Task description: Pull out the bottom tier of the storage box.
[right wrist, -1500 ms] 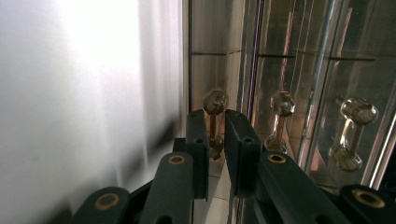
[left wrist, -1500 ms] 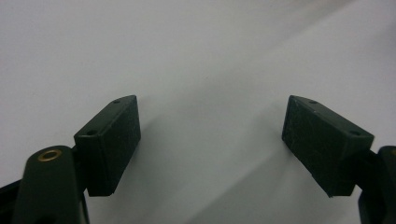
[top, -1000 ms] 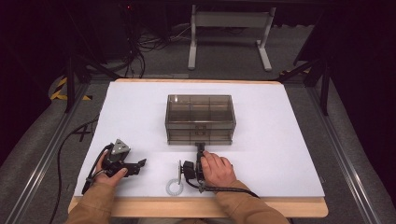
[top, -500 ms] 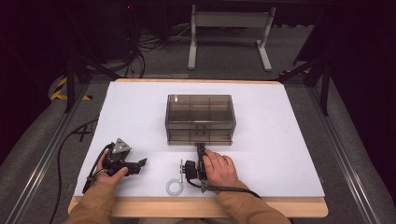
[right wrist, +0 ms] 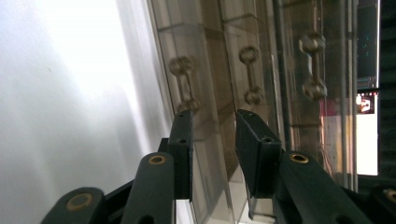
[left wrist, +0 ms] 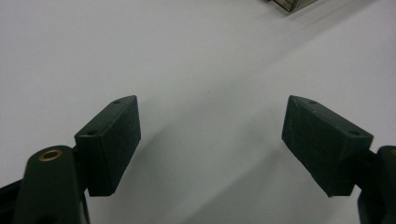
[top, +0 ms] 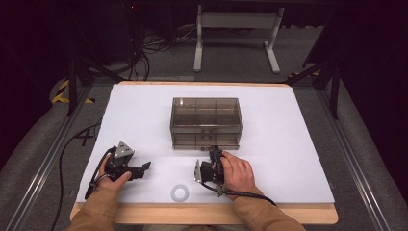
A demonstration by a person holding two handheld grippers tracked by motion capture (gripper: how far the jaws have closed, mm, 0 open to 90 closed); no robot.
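A smoky see-through drawer box (top: 207, 120) stands in the middle of the white table. My right gripper (top: 214, 150) lies rolled on its side at the box's front. In the right gripper view, the right gripper (right wrist: 215, 116) has its jaws a narrow gap apart against the drawer front (right wrist: 261, 70), just short of a dumbbell-shaped handle (right wrist: 184, 84); nothing is clearly pinched. My left gripper (top: 148, 166) rests at the front left, pointing right. In its own view, the left gripper (left wrist: 212, 105) is wide open over bare white surface.
A small white ring (top: 179, 193) lies near the table's front edge, between the two hands. Two more handles (right wrist: 250, 74) (right wrist: 312, 65) show on the drawer fronts. A corner of the box (left wrist: 292, 3) shows at the top of the left gripper view. Cables trail off the left side.
The right hand and its gripper have shifted slightly to the right at the box's front. The left gripper and the ring have stayed put.
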